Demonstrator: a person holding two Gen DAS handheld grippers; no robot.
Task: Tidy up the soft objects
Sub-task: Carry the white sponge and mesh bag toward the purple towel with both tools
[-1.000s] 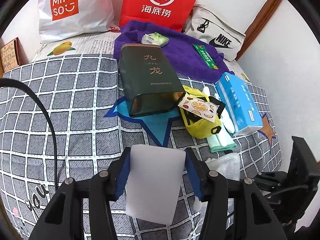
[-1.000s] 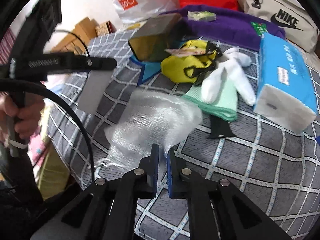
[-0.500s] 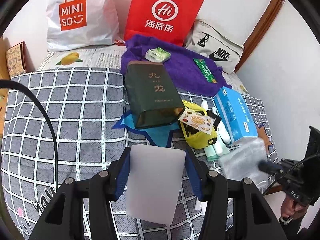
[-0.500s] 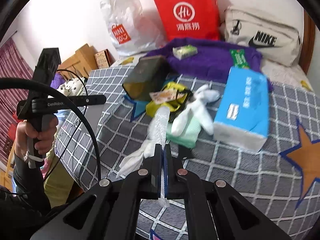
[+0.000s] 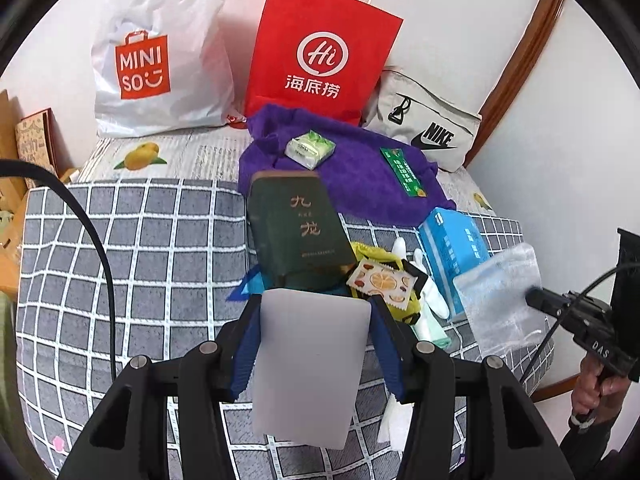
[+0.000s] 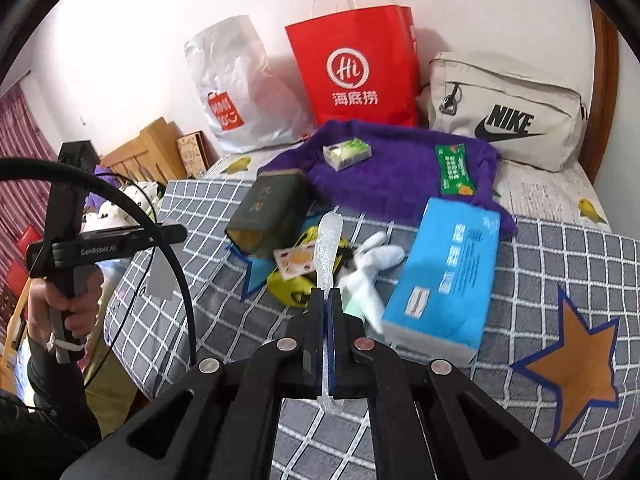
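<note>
Two grippers: each one is clamped on a soft item, both held above the bed.
Left gripper (image 5: pixel 314 344): its blue pads press the two sides of a white foam block (image 5: pixel 310 364), which stands up between them, clear of the grey checked bedspread (image 5: pixel 132 248).
Right gripper (image 6: pixel 327 300): its jaws are pressed together on a clear bubble-wrap bag (image 6: pixel 327 248), seen edge-on in the right wrist view; in the left wrist view the same bag (image 5: pixel 502 292) hangs as a broad sheet in front of the blue tissue pack (image 5: pixel 454 252).
Pile on the bedspread: a dark green tin (image 5: pixel 298 232) lies on its side, with a yellow pouch (image 6: pixel 292 284) just beside it, a fruit-print sachet (image 5: pixel 378 282) on top of the pouch, and white gloves (image 6: pixel 374 268) between pouch and tissue pack.
Purple towel (image 5: pixel 352 172): farther back, carrying a small tissue packet (image 5: pixel 310 148) and a green sachet (image 5: pixel 402 170).
Against the wall: a white Miniso bag (image 5: pixel 156 60), a red paper bag (image 5: pixel 320 60) and a beige Nike bag (image 5: pixel 428 124).
</note>
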